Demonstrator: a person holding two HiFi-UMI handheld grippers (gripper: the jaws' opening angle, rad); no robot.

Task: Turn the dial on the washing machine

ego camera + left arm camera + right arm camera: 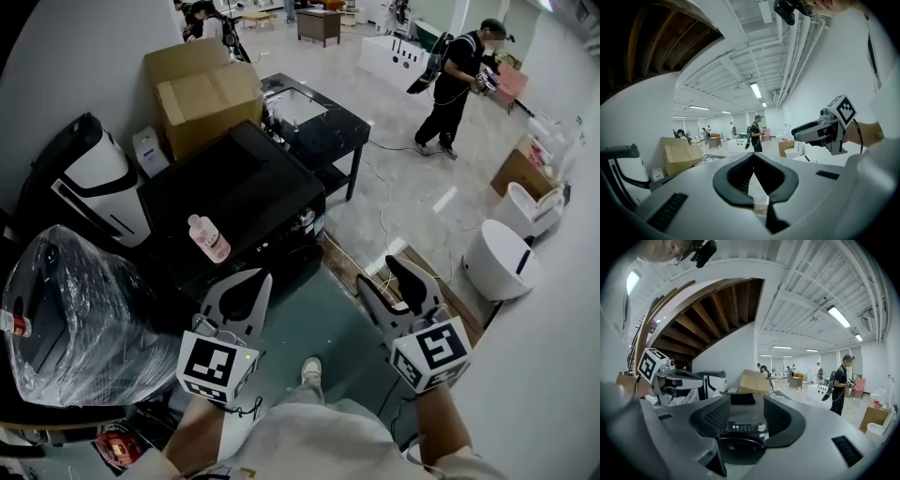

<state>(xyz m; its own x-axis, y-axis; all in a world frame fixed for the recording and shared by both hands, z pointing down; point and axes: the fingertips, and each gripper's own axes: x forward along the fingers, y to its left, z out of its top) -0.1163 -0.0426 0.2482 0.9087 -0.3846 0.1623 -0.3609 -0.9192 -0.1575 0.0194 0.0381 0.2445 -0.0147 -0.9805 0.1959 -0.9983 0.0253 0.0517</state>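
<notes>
Right gripper (746, 414) has its jaws spread wide with nothing in them, and the small round silver dial (762, 427) sits framed dead ahead between them. It's at the right end of the control strip, along the top front edge of the black front-loading washing machine (234, 202), and well apart from the tips. Left gripper (255, 286) is empty, tips pinched together, aimed off to the side. The right one's lined up, so I'd push straight in.

Grey left hand-held gripper (258, 279), right hand-held gripper (380, 272), 2 black-and-white marker cubes (217, 366), pale shirt (319, 441)
</notes>
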